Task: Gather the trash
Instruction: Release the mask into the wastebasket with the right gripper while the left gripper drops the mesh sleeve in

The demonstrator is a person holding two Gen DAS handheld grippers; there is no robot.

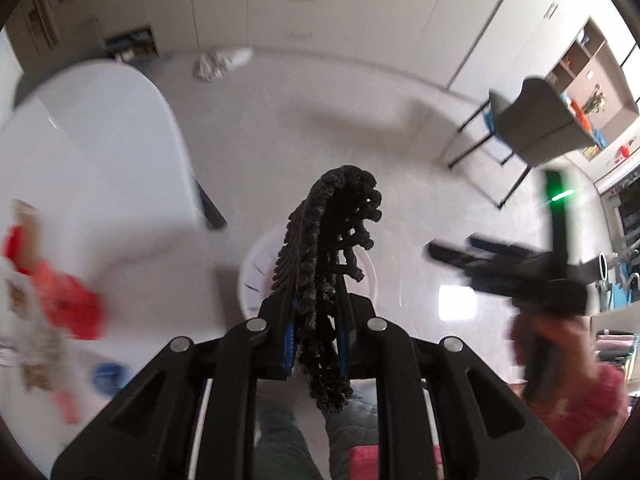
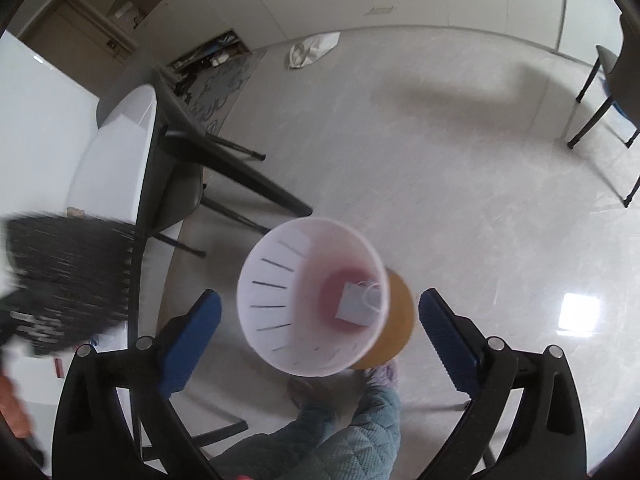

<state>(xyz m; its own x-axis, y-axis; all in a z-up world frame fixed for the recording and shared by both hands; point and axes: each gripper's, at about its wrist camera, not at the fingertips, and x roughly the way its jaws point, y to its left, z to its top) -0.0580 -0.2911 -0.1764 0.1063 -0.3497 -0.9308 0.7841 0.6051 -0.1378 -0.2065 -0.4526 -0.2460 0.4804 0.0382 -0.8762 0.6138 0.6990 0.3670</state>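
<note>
Both grippers are seen above a white slotted wastebasket standing on the pale floor beside a white table. The left gripper is clamped tight on a black knitted, cord-like mat, which is gripped along one edge; the rest bulges out beyond the fingertips and a short tail hangs below the jaws. The right gripper is spread wide with nothing between its blue pads, and the basket's mouth lies directly between them in its own view. A pale square slip with a thread, perhaps a tea-bag tag, is seen lying at the bottom of the basket.

The mat is judged light, soft and floppy, with a rough, open weave that should not slip in the ribbed pads. No fragility is expected. Because it folds and droops, an edge grip near the middle is judged adequate, though a loose cord could snag on a finger when released. In the left view, the basket is partly hidden behind the mat, so the load is judged to be nearly over the opening.
</note>
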